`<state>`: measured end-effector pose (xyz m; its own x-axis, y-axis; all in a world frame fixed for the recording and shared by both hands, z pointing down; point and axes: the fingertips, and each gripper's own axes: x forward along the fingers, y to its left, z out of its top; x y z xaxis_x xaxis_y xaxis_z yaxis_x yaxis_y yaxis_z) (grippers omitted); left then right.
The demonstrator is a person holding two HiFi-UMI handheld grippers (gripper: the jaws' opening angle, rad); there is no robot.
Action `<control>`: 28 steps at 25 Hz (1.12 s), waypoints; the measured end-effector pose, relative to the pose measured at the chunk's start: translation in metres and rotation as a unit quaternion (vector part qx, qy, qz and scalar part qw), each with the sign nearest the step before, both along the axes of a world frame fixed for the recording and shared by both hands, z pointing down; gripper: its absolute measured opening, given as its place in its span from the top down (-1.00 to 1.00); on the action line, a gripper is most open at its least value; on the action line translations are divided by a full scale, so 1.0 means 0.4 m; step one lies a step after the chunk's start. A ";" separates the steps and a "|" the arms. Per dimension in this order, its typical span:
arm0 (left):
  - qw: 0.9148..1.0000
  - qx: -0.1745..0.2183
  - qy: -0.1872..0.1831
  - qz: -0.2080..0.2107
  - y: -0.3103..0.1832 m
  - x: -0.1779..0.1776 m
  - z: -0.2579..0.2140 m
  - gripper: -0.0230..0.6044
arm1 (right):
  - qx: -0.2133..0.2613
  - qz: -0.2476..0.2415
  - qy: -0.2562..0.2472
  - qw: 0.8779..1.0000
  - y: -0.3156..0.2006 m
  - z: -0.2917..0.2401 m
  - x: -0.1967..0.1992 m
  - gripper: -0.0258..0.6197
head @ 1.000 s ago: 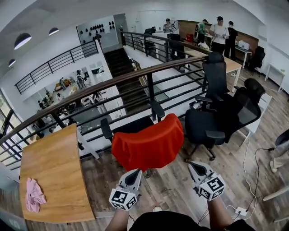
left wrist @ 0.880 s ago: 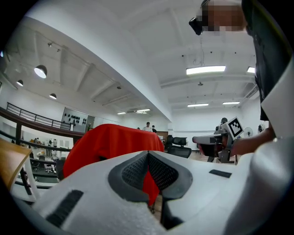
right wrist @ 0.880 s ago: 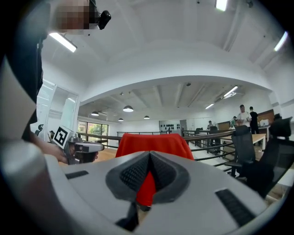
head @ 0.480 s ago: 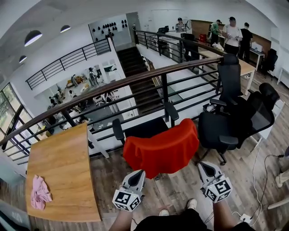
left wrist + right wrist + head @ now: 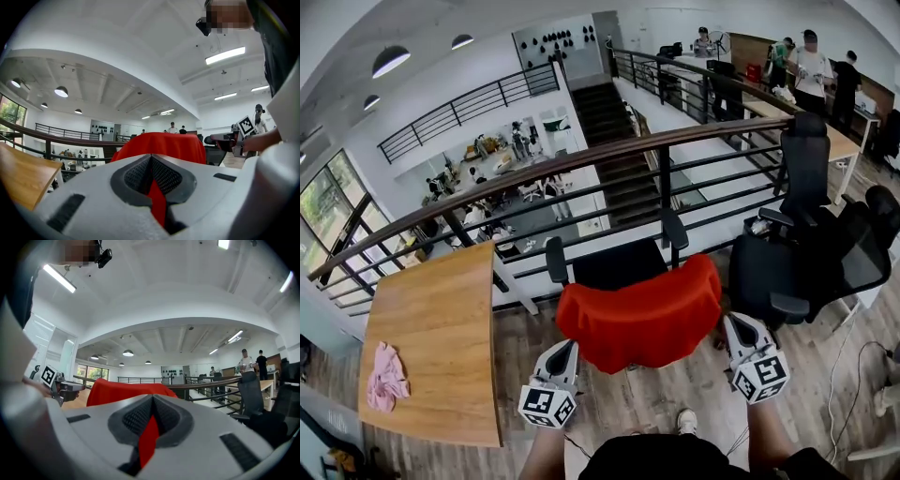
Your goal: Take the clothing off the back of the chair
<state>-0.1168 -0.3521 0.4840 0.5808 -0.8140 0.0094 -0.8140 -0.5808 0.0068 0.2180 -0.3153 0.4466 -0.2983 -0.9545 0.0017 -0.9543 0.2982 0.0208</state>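
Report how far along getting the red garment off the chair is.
Done: left gripper and right gripper are each shut on the lower edge of the red garment. In hand: that two-sided grip. Left: the garment drapes the chair back; lift it clear.

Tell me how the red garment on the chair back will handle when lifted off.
Probably floppy: the red garment drapes over the chair back, following its curve. Likely light: its edge fits thinly inside the shut left gripper and right gripper. Held at both ends, its middle may sag.
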 end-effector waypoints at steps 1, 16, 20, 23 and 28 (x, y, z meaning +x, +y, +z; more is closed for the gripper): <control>1.000 0.000 -0.003 -0.011 -0.004 -0.005 0.001 0.88 | 0.002 -0.004 0.001 1.000 -0.016 -0.002 0.012 0.91; 0.989 -0.022 -0.015 -0.143 -0.107 -0.040 0.029 0.72 | -0.029 -0.040 0.019 0.999 -0.239 0.069 0.096 0.91; 0.986 -0.047 -0.011 -0.162 -0.133 -0.052 0.053 0.15 | -0.030 -0.072 0.029 0.997 -0.267 0.083 0.090 0.46; 0.984 -0.049 -0.016 -0.168 -0.154 -0.065 0.053 0.07 | -0.037 -0.094 0.040 0.994 -0.289 0.096 0.073 0.19; 0.984 -0.053 -0.032 -0.165 -0.193 -0.077 0.064 0.05 | -0.048 -0.115 0.046 0.991 -0.324 0.118 0.044 0.09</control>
<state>-0.1476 -0.4294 0.5094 0.2796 -0.9509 0.1328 -0.9593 -0.2825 -0.0032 0.2355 -0.4450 0.4937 -0.5022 -0.8554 0.1267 -0.8563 0.5124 0.0650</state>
